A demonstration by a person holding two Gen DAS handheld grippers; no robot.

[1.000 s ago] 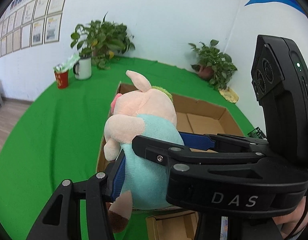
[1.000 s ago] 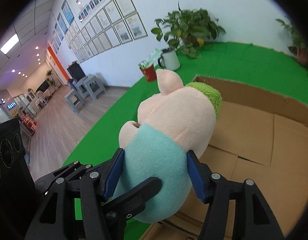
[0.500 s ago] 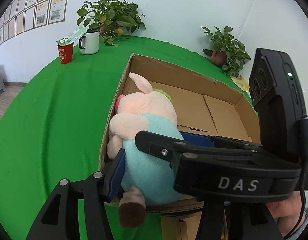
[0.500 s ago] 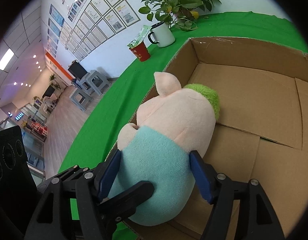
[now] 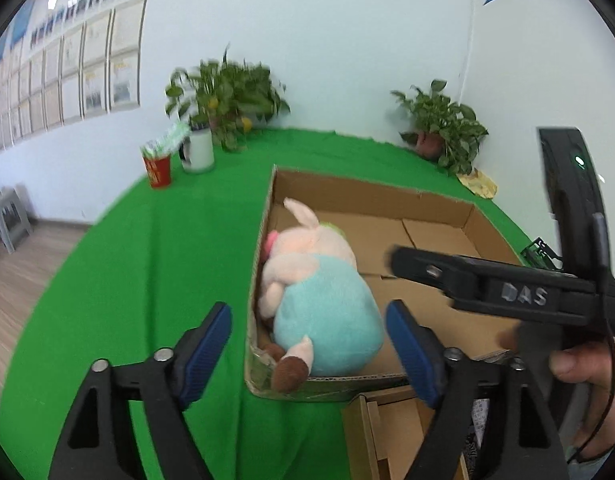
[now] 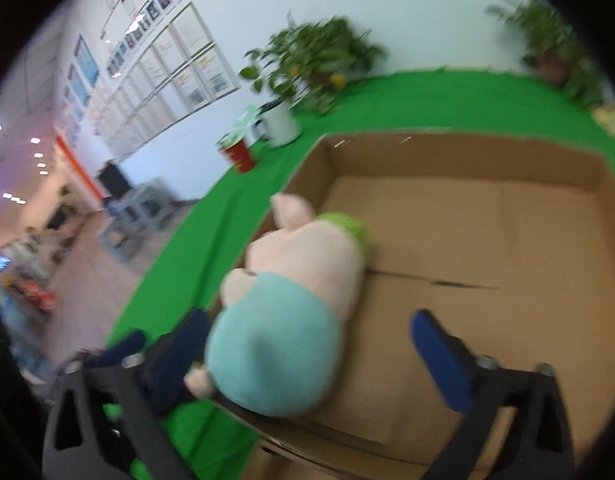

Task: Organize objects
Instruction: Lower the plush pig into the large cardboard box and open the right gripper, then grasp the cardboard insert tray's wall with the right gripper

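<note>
Both tongs tilt downward with jaws opening wide, blue pads clear of anything. The left tongs [image 5: 307,328] sit beside the right tongs [image 6: 307,344], whose black arm crosses the left view above a bare hand [image 5: 587,376]

A plush pig [image 5: 315,292] lies on its side in the cardboard box [image 5: 371,196], tucked into the near corner at about seven o'clock of the box floor, pressed against the left wall. Its body is pale pink with a light teal shirt, a green patch at the head, a pink snout and brown-tipped feet. Its head points toward twelve o'clock, feet toward six. The box is open-topped, shallow, brown, its bottom flaps showing a seam.
</note>
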